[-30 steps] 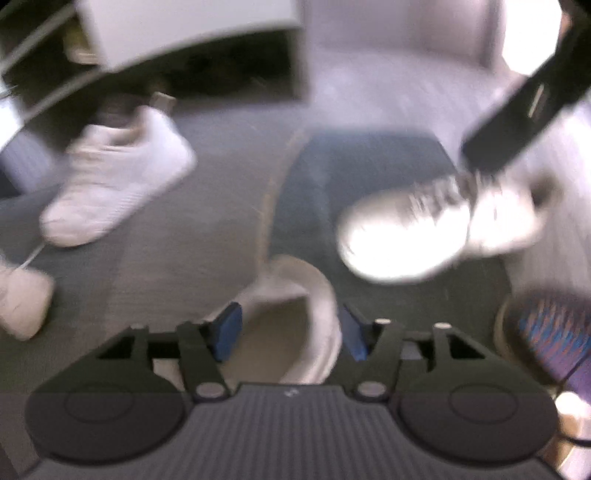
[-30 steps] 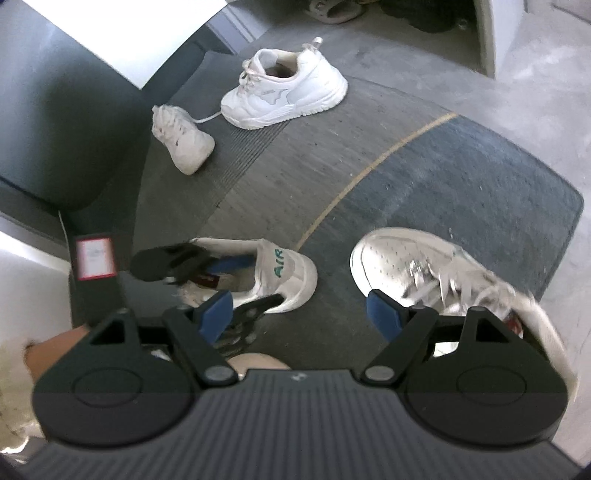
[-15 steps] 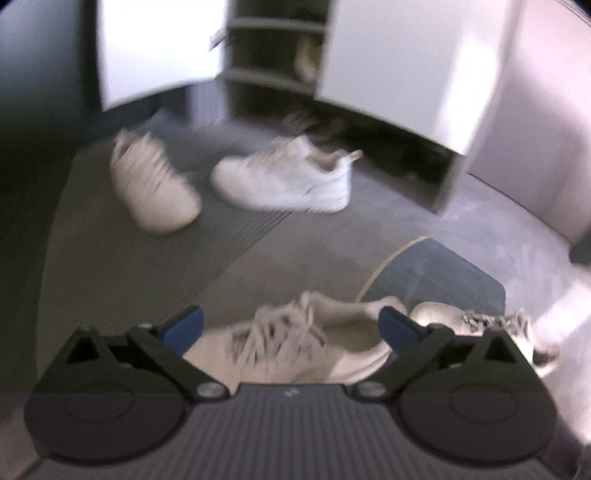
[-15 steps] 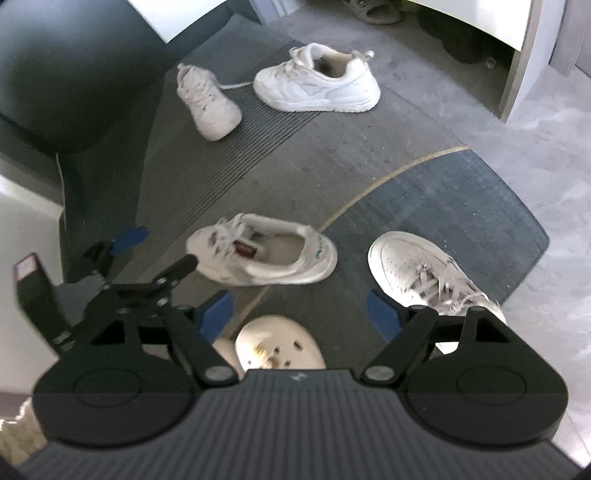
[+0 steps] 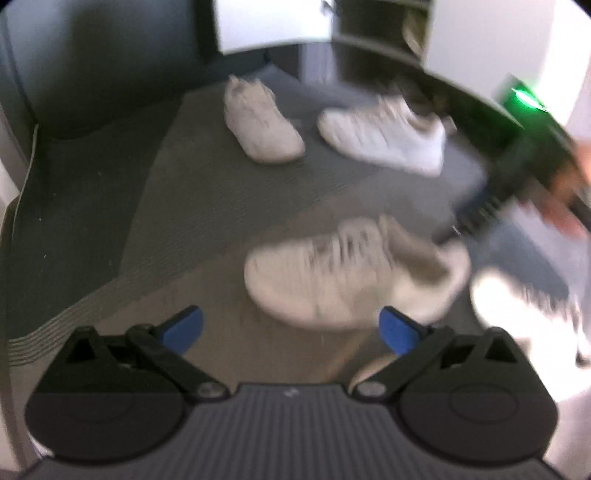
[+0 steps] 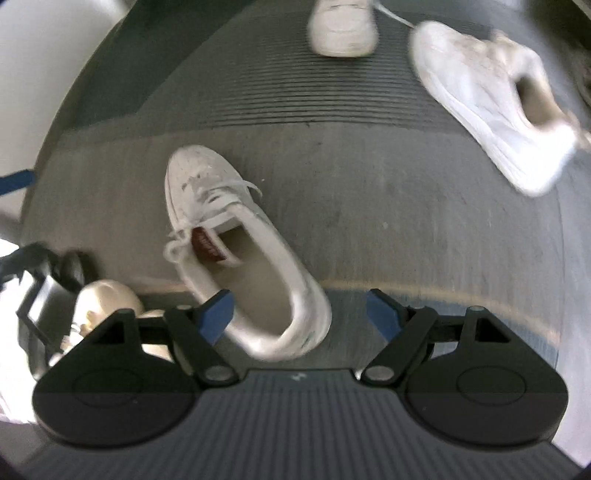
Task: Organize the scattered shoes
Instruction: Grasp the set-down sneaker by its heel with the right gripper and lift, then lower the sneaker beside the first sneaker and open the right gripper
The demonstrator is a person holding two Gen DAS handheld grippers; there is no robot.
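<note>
Several white sneakers lie scattered on a grey floor mat (image 6: 388,177). My right gripper (image 6: 299,312) is open, just above the heel of a low white sneaker with a red tongue label (image 6: 236,240). My left gripper (image 5: 291,328) is open and empty, pulled back from that same sneaker (image 5: 343,273), which shows blurred. Two more white sneakers lie farther off, one chunky (image 5: 258,118) and one brighter (image 5: 388,136); the right wrist view shows them too (image 6: 343,26) (image 6: 495,96). Another white sneaker (image 5: 532,310) lies at the right.
An open shoe cabinet with white doors (image 5: 369,33) stands behind the far sneakers. A dark wall or panel (image 5: 92,66) borders the mat on the left. The right gripper's body (image 5: 517,166) crosses the left wrist view. A person's beige slipper (image 6: 107,299) is at lower left.
My left gripper has let go of the low sneaker, opened wide and pulled back. My right gripper has swung from above the mat down to that sneaker's heel.
</note>
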